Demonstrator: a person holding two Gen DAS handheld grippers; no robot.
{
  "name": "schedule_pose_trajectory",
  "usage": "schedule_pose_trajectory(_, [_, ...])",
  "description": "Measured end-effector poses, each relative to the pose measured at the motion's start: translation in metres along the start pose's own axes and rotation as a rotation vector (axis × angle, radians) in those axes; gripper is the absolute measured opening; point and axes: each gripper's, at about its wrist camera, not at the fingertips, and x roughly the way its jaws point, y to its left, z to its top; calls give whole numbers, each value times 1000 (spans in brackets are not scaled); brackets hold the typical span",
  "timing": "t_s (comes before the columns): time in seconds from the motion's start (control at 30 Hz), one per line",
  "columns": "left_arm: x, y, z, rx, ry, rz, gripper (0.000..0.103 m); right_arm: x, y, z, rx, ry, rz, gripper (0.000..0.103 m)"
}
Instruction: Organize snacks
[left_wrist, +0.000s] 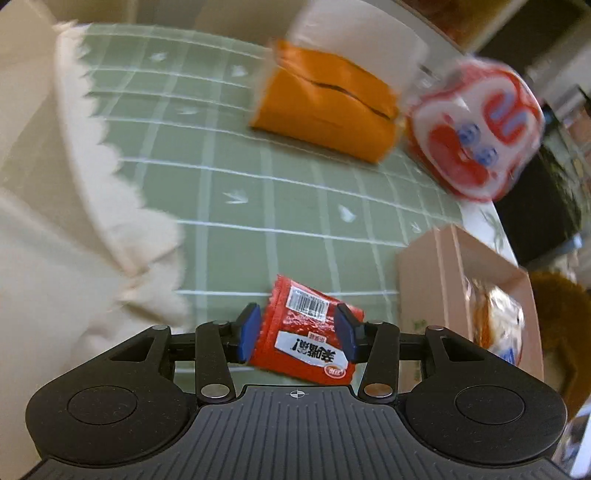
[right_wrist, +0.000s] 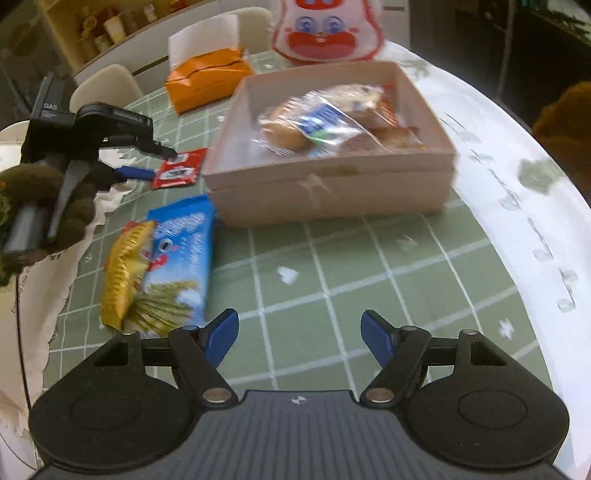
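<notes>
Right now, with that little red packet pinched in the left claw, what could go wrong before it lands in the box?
1. The left claw grips the red packet only by its thin side edges, so it may slip or twist out on the way.
2. The pink box already holds bagged pastries piled high; the packet could slide off them.
3. The blue packet and yellow packet lie beside the box, where a low pass might knock them.

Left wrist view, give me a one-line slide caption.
Left gripper clamps a red foil snack packet above the green checked tablecloth, beside the pink cardboard box.
</notes>
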Motion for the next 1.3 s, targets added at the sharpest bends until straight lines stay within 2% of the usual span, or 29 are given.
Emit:
schedule_pose_trajectory(0.07, [7, -21, -6, 100, 13, 19, 50, 3, -8, -5, 14, 11, -9, 74])
schedule_pose_trajectory(0.13, [13, -46, -17, 255, 17, 66, 51, 10, -17, -8, 33, 34, -20, 74])
schedule_pose_trajectory(0.2, [18, -70, -33, 425, 11, 123, 57, 11, -20, -10, 40, 17, -21, 76])
schedule_pose_trajectory(0.27, [19, -82, -44, 500, -21, 138, 57, 13, -20, -11, 32, 12, -23, 78])
schedule_pose_trajectory(0.43, [24, -75, -34, 414, -17, 104, 59, 19, -14, -14, -34, 3, -48, 84])
schedule_pose_trajectory(0.57, [24, -78, -37, 446, 0, 109, 58, 22, -5, -18, -117, 0, -86, 84])
schedule_pose_trajectory(0.63, [17, -73, -46, 473, 16, 100, 53, 24, -5, -14, -131, 3, -73, 84])
schedule_pose_trajectory(0.7, [6, -64, -57, 495, 21, 103, 41, 25, -5, -3, -124, -7, -39, 84])
schedule_pose_trajectory(0.73, [1, -57, -60, 485, 23, 101, 39, 26, -4, 5, -119, -18, -28, 84])
schedule_pose_trajectory(0.9, [-30, -15, -73, 310, 44, 37, 37, 46, 17, 56, -149, -96, -4, 84])
schedule_pose_trajectory(0.97, [-43, -4, -73, 280, 12, 31, 37, 57, 30, 74, -137, -77, 15, 87])
schedule_pose_trajectory(1.03, [-53, 1, -66, 264, -39, 5, 37, 68, 42, 82, -151, -76, 96, 87])
schedule_pose_trajectory(1.13, [-50, 0, -40, 220, -109, -76, 37, 83, 64, 85, -200, -88, 79, 87])
schedule_pose_trajectory(1.2, [-31, -7, -15, 228, -101, -127, 37, 91, 72, 82, -215, -83, 56, 87])
schedule_pose_trajectory(1.3, [8, -20, 16, 276, -76, -151, 37, 84, 66, 74, -194, -89, 60, 87])
